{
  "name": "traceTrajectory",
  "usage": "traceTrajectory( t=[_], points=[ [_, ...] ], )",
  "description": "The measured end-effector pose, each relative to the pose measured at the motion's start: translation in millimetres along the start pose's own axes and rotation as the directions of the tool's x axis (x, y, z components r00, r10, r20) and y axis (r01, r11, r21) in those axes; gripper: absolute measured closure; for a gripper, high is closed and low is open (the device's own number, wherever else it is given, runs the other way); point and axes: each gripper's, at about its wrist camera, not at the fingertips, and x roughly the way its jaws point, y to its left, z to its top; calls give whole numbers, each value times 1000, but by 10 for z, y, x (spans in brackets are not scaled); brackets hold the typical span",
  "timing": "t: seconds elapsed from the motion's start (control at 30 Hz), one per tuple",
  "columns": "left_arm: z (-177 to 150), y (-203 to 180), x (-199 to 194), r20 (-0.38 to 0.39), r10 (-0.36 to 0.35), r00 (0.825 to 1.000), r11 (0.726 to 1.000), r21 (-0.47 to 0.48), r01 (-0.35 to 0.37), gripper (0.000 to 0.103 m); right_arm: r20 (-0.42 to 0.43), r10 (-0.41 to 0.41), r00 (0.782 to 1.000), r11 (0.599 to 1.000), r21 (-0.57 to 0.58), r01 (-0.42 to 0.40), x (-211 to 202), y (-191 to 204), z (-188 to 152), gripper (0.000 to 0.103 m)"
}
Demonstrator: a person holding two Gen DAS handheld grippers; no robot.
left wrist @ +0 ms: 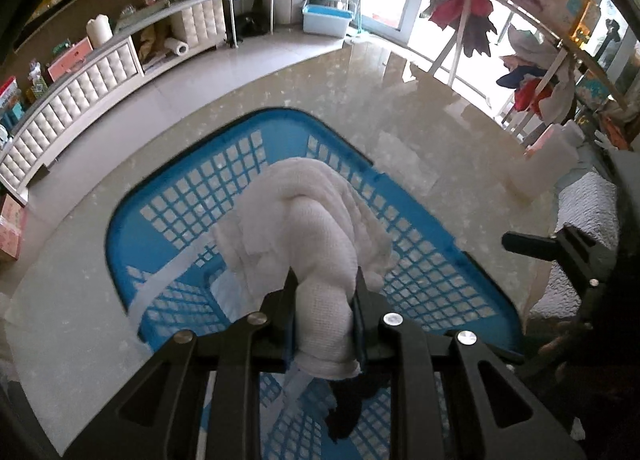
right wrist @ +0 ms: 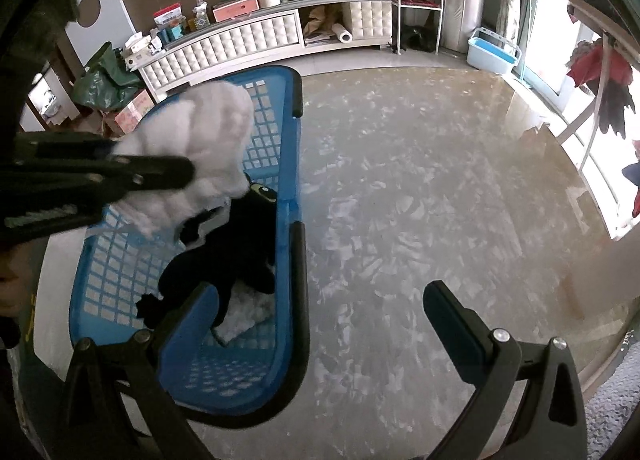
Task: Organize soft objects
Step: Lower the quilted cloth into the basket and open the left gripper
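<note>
White waffle-weave towel (left wrist: 316, 227) bunched at frame centre in left view, pinched between left gripper (left wrist: 325, 292) fingers, hanging over blue basket (left wrist: 168, 195). Right view: same towel at upper left, above basket's far end. Black soft item (right wrist: 232, 256) lies in basket, white cloth (right wrist: 244, 316) under it. Right gripper (right wrist: 320, 308) spread wide, nothing between fingers, one finger over basket rim, other over glossy beige floor (right wrist: 420, 179). White tufted cabinet (right wrist: 256, 39) along back wall.
</note>
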Motion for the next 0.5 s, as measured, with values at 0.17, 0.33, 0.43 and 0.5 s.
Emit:
traceTrajectory(
  t=[0.17,0.33,0.43,0.5],
  points=[
    [10,64,211,-25,-13,1000,1000,-9,12,83,-4,3,1000,1000,2,-3,60,16,7,0],
    [10,56,289,-42,-26,999,1000,3,26,82,-13,8,1000,1000,3,-8,68,3,-8,0],
    [14,38,325,-51,-22,998,1000,8,22,82,-15,7,1000,1000,11,-6,58,-7,-3,0],
    [11,27,327,-51,-23,998,1000,10,23,82,-15,6,1000,1000,12,-6,56,-16,11,0]
  ],
)
